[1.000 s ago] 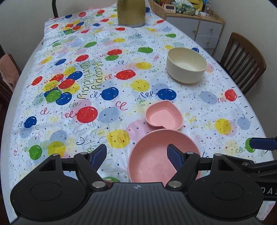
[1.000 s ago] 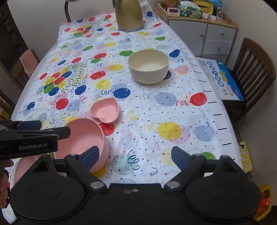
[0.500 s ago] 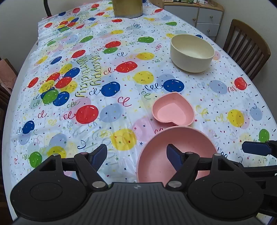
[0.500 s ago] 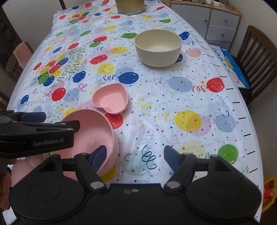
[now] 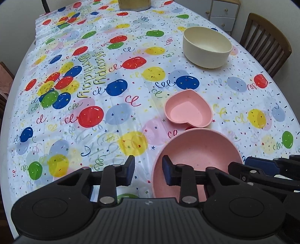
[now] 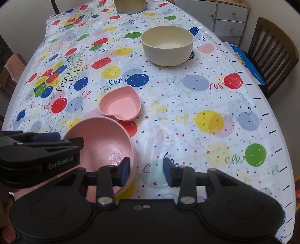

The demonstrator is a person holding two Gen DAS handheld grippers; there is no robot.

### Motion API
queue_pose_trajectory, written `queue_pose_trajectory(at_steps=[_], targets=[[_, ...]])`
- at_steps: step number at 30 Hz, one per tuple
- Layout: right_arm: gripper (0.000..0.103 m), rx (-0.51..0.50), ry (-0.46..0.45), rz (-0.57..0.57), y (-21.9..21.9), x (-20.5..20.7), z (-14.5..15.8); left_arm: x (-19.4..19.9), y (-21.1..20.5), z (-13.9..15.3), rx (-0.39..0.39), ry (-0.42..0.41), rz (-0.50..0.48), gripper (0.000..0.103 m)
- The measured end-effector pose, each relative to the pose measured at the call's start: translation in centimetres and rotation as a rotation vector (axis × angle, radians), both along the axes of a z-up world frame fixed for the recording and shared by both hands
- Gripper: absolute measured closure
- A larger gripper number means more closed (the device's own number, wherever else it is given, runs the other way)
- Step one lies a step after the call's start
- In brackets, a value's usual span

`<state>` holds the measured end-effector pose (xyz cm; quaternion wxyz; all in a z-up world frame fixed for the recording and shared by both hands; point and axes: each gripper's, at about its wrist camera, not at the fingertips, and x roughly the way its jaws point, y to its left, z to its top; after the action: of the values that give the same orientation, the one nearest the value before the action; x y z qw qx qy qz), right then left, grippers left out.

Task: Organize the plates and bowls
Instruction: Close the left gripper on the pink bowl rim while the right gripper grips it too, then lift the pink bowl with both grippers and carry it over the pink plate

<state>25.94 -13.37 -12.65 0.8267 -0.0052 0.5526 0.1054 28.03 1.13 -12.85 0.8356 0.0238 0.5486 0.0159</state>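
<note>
A large pink round bowl (image 5: 198,155) (image 6: 105,142) sits near the table's front edge. A small pink heart-shaped dish (image 5: 188,109) (image 6: 121,106) lies just beyond it. A cream bowl (image 5: 207,48) (image 6: 166,45) stands farther back. My left gripper (image 5: 148,169) is open, its jaws straddling the pink bowl's left rim. My right gripper (image 6: 146,169) is open, its jaws straddling the bowl's right rim. Each gripper shows in the other's view, the right one (image 5: 262,169) and the left one (image 6: 46,146).
The table carries a balloon-print birthday cloth (image 5: 112,84). A gold-coloured container (image 6: 129,5) stands at the far end. A wooden chair (image 6: 271,47) and a white drawer unit (image 6: 230,18) are at the right. A blue box (image 6: 247,63) lies on the floor.
Both grippers have moved forward and lower to the pink bowl's rim, one on each side. Both sets of jaws have narrowed. The bowls have not moved.
</note>
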Motion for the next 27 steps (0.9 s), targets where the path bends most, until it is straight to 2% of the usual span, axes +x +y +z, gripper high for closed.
queue_pose_trajectory(at_steps=[2,4,6,8,13,27], targets=[[0.082,0.014,0.004,-0.002,0.2,0.0,0.0,-0.1,-0.1,0.0,-0.002,0.0,-0.008,0.077],[0.093,0.028,0.008,-0.002,0.3,0.0,0.1,-0.1,-0.2,0.0,-0.007,0.004,-0.017,0.083],[0.098,0.038,0.011,0.002,0.5,-0.2,0.1,-0.2,-0.3,-0.1,-0.013,0.01,-0.026,0.086],[0.098,0.036,0.008,0.003,0.7,-0.3,0.2,-0.4,-0.6,-0.1,-0.018,0.012,-0.042,0.091],[0.099,0.024,0.004,-0.009,0.5,-0.7,0.2,-1.0,-1.4,0.4,-0.029,0.008,-0.071,0.092],[0.1,0.033,-0.005,-0.06,-2.5,-3.2,2.0,-3.7,-4.5,2.3,-0.07,-0.009,-0.155,0.093]])
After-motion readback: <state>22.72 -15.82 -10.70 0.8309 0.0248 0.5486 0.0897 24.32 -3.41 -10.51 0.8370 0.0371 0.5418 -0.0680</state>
